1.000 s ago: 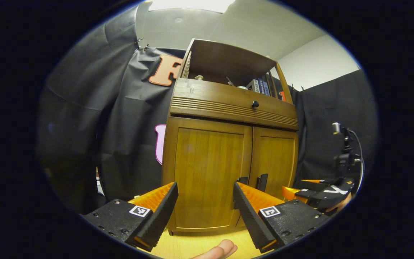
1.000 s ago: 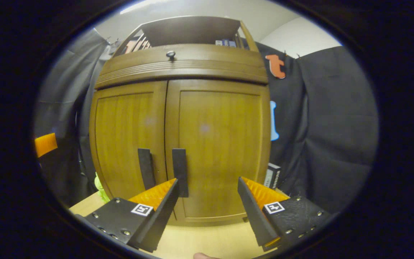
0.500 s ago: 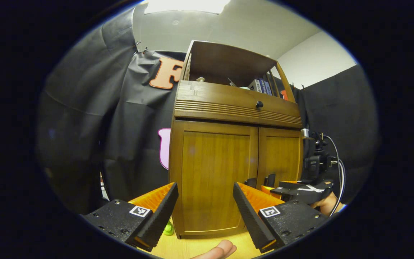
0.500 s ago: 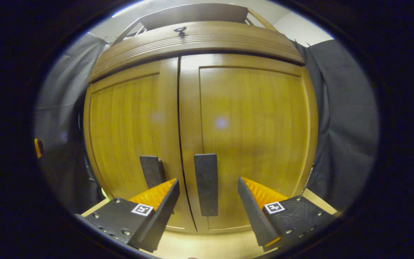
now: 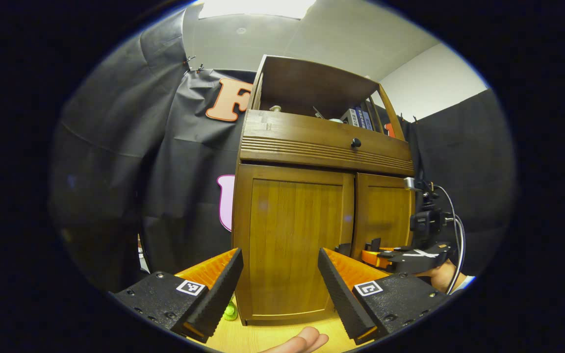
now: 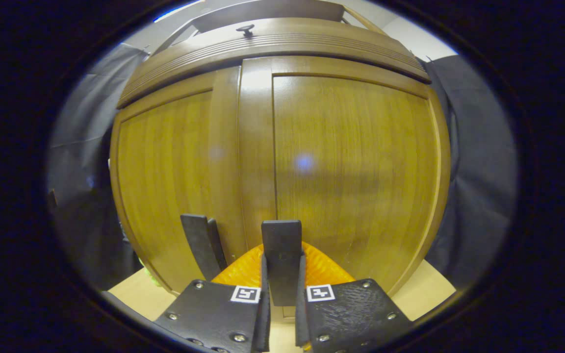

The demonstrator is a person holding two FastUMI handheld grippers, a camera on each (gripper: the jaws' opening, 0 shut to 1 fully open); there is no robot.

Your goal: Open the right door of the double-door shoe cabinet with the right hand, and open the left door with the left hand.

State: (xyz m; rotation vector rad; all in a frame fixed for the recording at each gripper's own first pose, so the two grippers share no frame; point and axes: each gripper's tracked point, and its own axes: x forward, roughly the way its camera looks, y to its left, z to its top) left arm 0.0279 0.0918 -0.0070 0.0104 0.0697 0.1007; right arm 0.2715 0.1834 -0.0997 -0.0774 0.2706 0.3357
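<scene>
Already the right gripper (image 6: 280,314) had its fingers pinched on the right handle (image 6: 281,245), a flat black bar low on the right door (image 6: 351,166) near the centre seam; both doors of the cabinet (image 5: 321,206) sat closed on the desk (image 5: 263,336). Left gripper (image 5: 278,284) hung back from the left door (image 5: 292,240), fingers spread and holding nothing, with the left handle (image 6: 201,242) untouched just beside the seam. Main risk, as judged: the handle was thin and smooth, and the grip looked low on it, so a pull straight back rather than along the door's swing could slip the fingers off. Second risk: the cabinet stood free on the desk, so a stiff hinge or catch could drag the whole thing forward rather than open the door. Third: the handles sat close together, so bringing the left gripper in while the right stayed there could knock the two tools together. Objects on the top shelf (image 5: 312,105) could shift if the cabinet jerked.
</scene>
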